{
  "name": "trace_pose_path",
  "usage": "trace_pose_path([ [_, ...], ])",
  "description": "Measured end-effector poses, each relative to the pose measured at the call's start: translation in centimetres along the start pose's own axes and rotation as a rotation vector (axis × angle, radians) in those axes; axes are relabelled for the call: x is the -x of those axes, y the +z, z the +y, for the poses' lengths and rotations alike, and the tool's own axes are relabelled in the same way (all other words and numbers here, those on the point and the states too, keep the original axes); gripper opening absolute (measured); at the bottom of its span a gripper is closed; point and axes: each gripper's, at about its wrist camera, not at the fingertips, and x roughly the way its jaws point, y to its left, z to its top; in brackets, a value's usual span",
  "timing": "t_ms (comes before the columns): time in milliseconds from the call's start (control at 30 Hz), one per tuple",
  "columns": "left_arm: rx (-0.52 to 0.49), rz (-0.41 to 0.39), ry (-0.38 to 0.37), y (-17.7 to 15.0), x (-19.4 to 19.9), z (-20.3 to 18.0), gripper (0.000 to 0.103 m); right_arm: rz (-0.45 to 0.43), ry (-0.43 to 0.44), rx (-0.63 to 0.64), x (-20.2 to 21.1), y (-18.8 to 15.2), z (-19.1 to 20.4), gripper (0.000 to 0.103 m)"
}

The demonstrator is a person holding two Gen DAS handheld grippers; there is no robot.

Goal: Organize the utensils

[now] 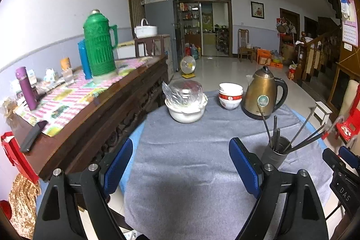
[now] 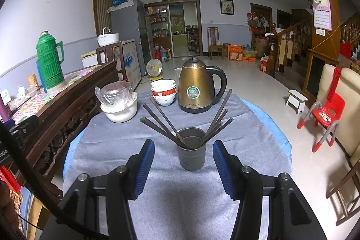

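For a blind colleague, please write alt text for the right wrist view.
The open right hand-held gripper faces a grey cup of dark chopsticks on a grey cloth. Behind stand a brass kettle, stacked bowls and a white pot.

The right gripper point(image 2: 183, 155) hangs over a grey cloth point(image 2: 180, 195) spread on a round table, its blue-padded jaws apart with nothing between the pads. Just beyond the fingertips stands a dark grey cup point(image 2: 192, 158), upright, holding a fan of dark chopsticks point(image 2: 162, 122) that lean out to both sides. Behind the cup, along the far edge of the cloth, sit a brass-coloured kettle point(image 2: 198, 91) with a black handle, a stack of white and red bowls point(image 2: 163, 91), and a white pot point(image 2: 120, 110) with a clear plastic bag in it. A green thermos point(image 2: 50, 62) stands on the wooden sideboard point(image 2: 67, 102) to the left.
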Motion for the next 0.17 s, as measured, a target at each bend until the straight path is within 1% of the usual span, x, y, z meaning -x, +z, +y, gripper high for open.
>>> trace_pose_path([
  [33,0.006,0.005,-0.018,-0.1,-0.4,0.0,0.088,0.002,0.006,-0.001,-0.1,-0.1,-0.1,0.058],
  [67,0.018,0.019,-0.046,-0.4,-1.2,0.1,0.088,0.003,0.016,-0.005,-0.4,-0.3,-0.5,0.060],
  [133,0.044,0.076,-0.061,-1.2,-3.5,0.3,0.088,0.007,0.008,-0.018,-1.3,-1.0,-1.5,0.063],
  [167,0.055,0.100,-0.070,-1.7,-4.9,0.3,0.088,0.020,-0.010,-0.031,-2.1,-1.5,-2.4,0.063],
])
